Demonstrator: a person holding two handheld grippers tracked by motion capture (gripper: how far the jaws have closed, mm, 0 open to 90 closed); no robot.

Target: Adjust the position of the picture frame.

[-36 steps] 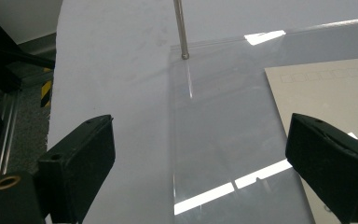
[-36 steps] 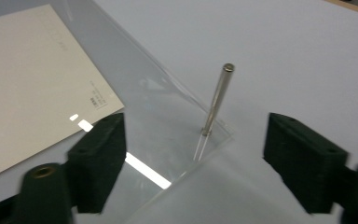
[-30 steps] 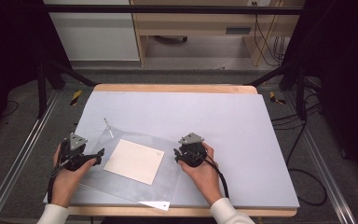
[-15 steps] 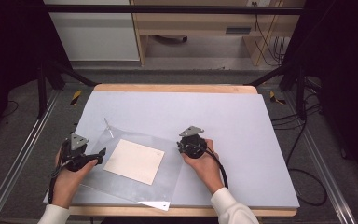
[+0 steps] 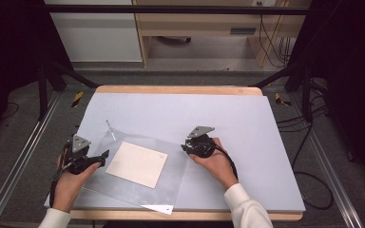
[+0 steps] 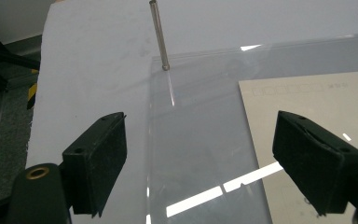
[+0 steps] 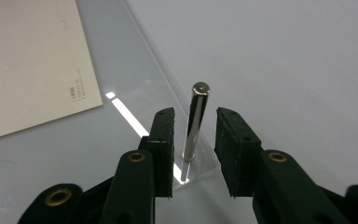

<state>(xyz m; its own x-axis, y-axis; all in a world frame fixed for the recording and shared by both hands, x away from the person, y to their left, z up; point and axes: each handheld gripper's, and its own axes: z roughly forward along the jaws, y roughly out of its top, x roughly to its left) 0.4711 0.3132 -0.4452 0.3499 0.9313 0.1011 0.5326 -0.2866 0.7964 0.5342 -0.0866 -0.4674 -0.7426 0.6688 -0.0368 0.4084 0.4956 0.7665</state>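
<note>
A clear plastic sheet (image 5: 171, 185) lies on the pale mat with a beige card (image 5: 137, 164) at its middle. A thin metal pin (image 5: 110, 129) stands at its far left corner. In the right gripper view a second upright pin (image 7: 198, 100) stands at the sheet's (image 7: 121, 84) corner, between the jaws of my right gripper (image 7: 194, 122). Those jaws have just been closing, and a narrow gap still shows on each side of the pin. My left gripper (image 6: 200, 123) stands open over the sheet's left edge (image 6: 200, 93). Its jaws have just narrowed slightly, with the pin (image 6: 159, 35) farther ahead.
The pale mat (image 5: 180, 114) covers a wooden table with a bare stretch at the back and right. Metal frame rails run along both sides of the table. Cables lie on the floor at the right.
My right gripper has moved away from the person along the sheet's right edge to its corner, and its jaws have narrowed around the pin. The left hand has stayed put.
</note>
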